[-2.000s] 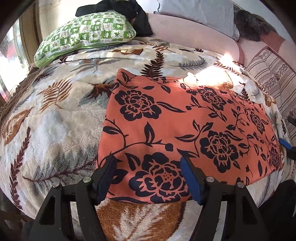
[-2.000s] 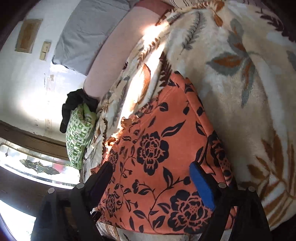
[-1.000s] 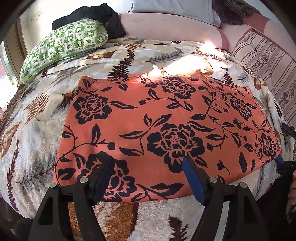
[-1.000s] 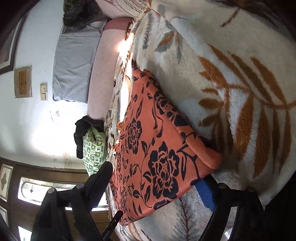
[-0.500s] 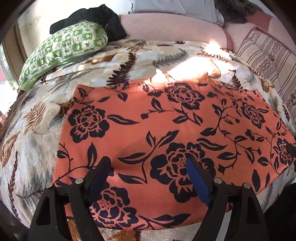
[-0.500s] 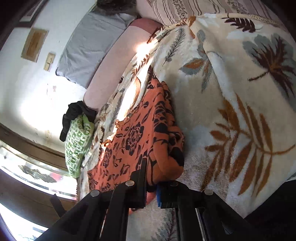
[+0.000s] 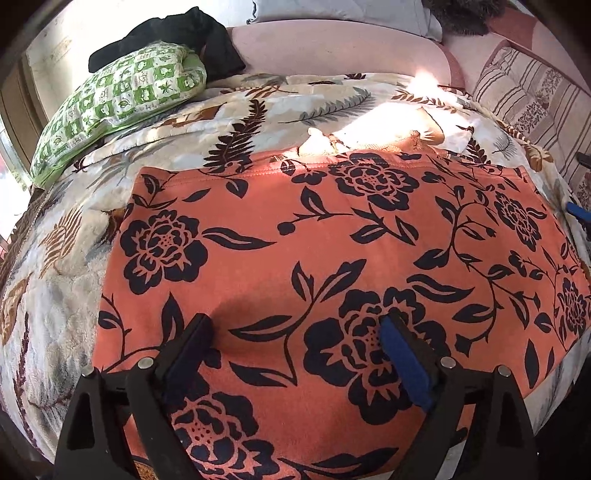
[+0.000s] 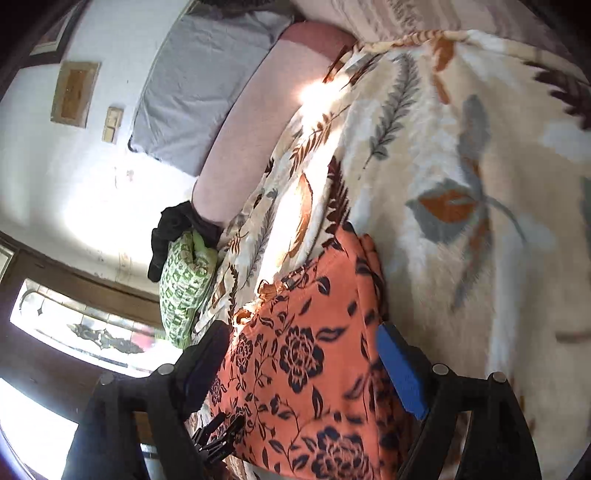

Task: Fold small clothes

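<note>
An orange garment with black flowers point(image 7: 332, 251) lies spread flat on the leaf-patterned blanket point(image 7: 66, 266). My left gripper point(image 7: 295, 328) is open, low over the garment's near middle, its fingers apart above the cloth. My right gripper point(image 8: 303, 343) is open over the garment's right end point(image 8: 310, 354), holding nothing. The right gripper's tip shows at the right edge of the left wrist view point(image 7: 578, 212). The left gripper shows small at the bottom of the right wrist view point(image 8: 218, 437).
A green-and-white patterned pillow point(image 7: 110, 99) with a black cloth point(image 7: 177, 33) on it lies at the far left. A pink bolster point(image 7: 332, 48), a grey pillow point(image 8: 199, 85) and a striped cushion point(image 7: 528, 99) line the back. A window point(image 8: 81, 332) is beyond the bed.
My right gripper was shut on the garment's right end half a second ago and has opened, letting it go. My left gripper has moved farther in over the cloth.
</note>
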Available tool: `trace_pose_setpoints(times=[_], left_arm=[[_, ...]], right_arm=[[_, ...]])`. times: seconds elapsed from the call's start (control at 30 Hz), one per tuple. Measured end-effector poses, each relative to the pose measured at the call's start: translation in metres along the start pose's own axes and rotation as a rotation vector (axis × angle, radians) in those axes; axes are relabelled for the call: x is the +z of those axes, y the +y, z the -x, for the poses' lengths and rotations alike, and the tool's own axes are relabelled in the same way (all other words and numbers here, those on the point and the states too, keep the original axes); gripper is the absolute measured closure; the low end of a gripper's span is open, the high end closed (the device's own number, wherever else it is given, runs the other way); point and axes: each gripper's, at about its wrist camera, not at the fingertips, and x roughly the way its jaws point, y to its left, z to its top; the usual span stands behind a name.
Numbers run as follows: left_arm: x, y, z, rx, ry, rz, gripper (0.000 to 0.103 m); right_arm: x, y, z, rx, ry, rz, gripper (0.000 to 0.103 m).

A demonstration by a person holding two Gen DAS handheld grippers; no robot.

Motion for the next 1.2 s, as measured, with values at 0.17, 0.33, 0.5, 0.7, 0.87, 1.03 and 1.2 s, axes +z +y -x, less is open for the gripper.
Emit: trace_pose_setpoints(times=[0.17, 0.33, 0.5, 0.7, 0.87, 1.03, 1.2], left_arm=[[0.000, 0.001, -0.002, -0.004, -0.003, -0.005, 0.007], [-0.001, 0.004, -0.005, -0.018, -0.019, -0.012, 0.003], [-0.001, 0.004, -0.005, -0.013, -0.016, -0.011, 0.003], [0.001, 0.006, 0.006, -0.008, -0.004, 0.001, 0.003], [-0.009, 0.014, 0.025, -0.019, -0.043, 0.028, 0.003], [-0.018, 0.029, 0.032, -0.012, -0.026, 0.067, 0.003], [-0.020, 0.038, 0.037, -0.004, -0.038, 0.100, 0.003]], right_arm=[[0.046, -0.031, -0.079, -0.157, 0.170, -0.015, 0.040], [0.037, 0.012, -0.082, -0.240, 0.143, 0.216, 0.094], [0.039, -0.027, -0.091, -0.265, 0.111, 0.062, 0.084], [0.022, 0.017, -0.038, -0.293, -0.030, 0.097, 0.041], [-0.023, 0.047, -0.037, -0.058, 0.075, 0.145, 0.040], [-0.031, -0.018, -0.041, -0.154, 0.060, -0.117, 0.062], [-0.060, 0.042, 0.002, -0.052, 0.002, 0.041, 0.031]])
